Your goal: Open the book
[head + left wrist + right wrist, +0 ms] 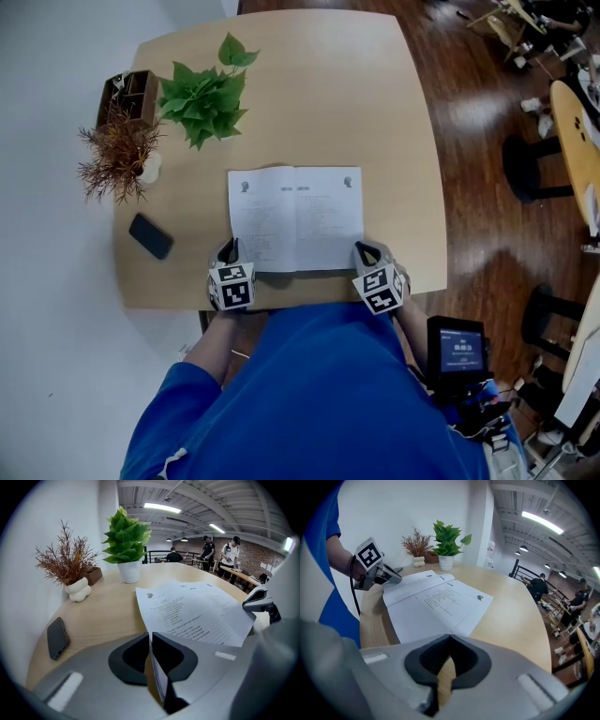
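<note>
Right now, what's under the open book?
The book lies open on the wooden table, which shows all round it. Anything hidden beneath the pages cannot be seen. The left hand-held gripper pinches its near left corner.
</note>
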`<state>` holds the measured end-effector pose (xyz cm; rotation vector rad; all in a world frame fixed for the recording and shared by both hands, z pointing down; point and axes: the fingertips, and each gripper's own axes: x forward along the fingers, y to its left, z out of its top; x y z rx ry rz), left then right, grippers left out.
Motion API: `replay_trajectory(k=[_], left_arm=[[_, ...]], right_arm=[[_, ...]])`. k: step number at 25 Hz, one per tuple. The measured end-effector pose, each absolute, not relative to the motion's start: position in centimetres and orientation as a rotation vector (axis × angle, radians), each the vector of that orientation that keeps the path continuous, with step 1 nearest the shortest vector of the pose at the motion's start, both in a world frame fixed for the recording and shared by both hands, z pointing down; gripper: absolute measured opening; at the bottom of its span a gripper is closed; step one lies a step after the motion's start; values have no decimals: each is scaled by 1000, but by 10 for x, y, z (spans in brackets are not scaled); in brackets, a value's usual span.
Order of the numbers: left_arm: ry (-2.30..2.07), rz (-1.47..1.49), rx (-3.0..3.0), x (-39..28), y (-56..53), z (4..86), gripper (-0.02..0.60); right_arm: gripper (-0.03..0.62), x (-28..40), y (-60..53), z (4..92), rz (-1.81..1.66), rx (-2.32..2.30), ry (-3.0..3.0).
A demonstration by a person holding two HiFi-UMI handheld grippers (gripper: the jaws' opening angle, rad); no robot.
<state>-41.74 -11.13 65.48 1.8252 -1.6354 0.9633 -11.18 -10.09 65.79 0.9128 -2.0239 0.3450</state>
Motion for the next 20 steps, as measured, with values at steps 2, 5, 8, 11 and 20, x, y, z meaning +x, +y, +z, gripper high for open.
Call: replay_trajectory(k=[2,5,8,11,20], left_arm=[[-1631,980,1820,-417,-112,656,34],[-1620,1010,1816,-417,-112,659,37],[-1615,1035,1813,-418,-111,661,41],[-1615,1064,1818,-418,-112,664,44],[-1616,1150,1833,-420,-113,666,63]], right_arm=[[3,-112,-101,658,342,910,-2030],[3,-112,-101,659,336,904,-2033],[3,-112,-100,659,342,902,-2035],[3,-112,-100,660,346,901,-2036],[3,-115,-101,660,335,890,-2048]])
